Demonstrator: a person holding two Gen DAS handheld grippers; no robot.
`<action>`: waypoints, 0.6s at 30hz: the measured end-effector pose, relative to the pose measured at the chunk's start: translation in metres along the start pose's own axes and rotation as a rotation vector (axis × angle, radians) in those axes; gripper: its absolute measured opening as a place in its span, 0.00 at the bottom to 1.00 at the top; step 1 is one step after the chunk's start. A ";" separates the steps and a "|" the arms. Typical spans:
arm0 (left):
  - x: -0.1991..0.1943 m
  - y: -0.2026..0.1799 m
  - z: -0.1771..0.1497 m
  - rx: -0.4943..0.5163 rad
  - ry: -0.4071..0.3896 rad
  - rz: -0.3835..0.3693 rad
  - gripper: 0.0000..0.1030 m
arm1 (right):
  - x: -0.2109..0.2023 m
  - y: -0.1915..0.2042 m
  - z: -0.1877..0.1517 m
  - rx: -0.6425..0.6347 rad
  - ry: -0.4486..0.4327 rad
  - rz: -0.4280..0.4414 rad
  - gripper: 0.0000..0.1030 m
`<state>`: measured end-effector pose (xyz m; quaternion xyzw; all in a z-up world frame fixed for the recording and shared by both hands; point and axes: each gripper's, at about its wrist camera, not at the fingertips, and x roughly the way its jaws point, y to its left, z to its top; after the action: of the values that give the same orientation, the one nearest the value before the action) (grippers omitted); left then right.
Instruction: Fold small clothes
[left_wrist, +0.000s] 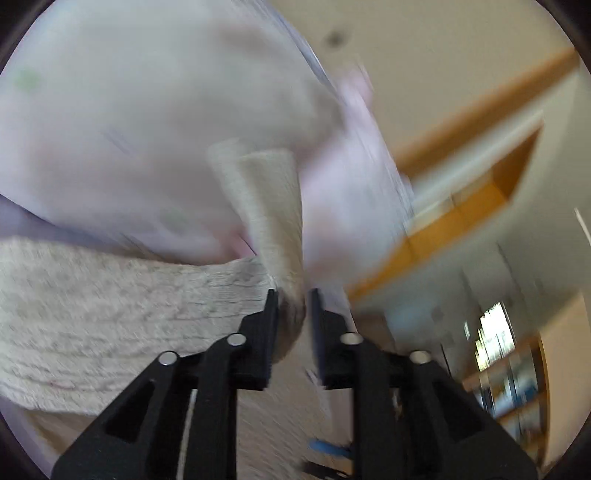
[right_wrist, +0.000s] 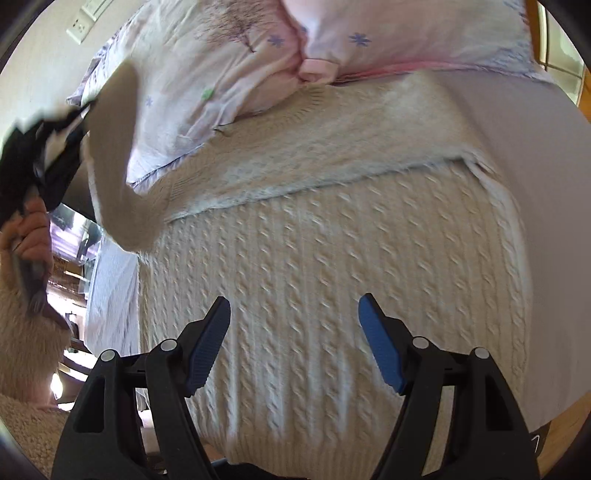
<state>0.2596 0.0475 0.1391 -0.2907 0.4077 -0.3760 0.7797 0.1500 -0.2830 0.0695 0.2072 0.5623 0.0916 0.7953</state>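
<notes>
So the left tongs (left_wrist: 291, 295) are pinching the sleeve (left_wrist: 266, 206) of the cream cable-knit sweater (right_wrist: 332, 266) and holding it up off the bed (right_wrist: 535, 147), over on the left side near the floral pillow (right_wrist: 207, 74). The sweater body is lying flat across the bed, with its far part already doubled over. The right tongs (right_wrist: 295, 332) are hanging wide open over the near middle of the knit, gripping nothing. My guess: the sleeve is going across the body next, so keep it taut and lay it straight, maybe pinning the body with the right tongs so nothing's bunching.
</notes>
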 end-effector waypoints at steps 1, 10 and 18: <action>0.028 -0.015 -0.017 0.026 0.088 -0.006 0.32 | -0.004 -0.007 -0.004 0.007 0.002 -0.004 0.71; -0.065 0.027 -0.133 -0.057 0.213 0.191 0.56 | -0.068 -0.106 -0.066 0.163 0.028 0.098 0.71; -0.157 0.090 -0.243 -0.358 0.180 0.378 0.56 | -0.065 -0.183 -0.115 0.402 0.175 0.191 0.67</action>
<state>0.0231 0.1909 0.0149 -0.3079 0.5823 -0.1702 0.7329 0.0041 -0.4455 0.0137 0.4050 0.6138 0.0700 0.6741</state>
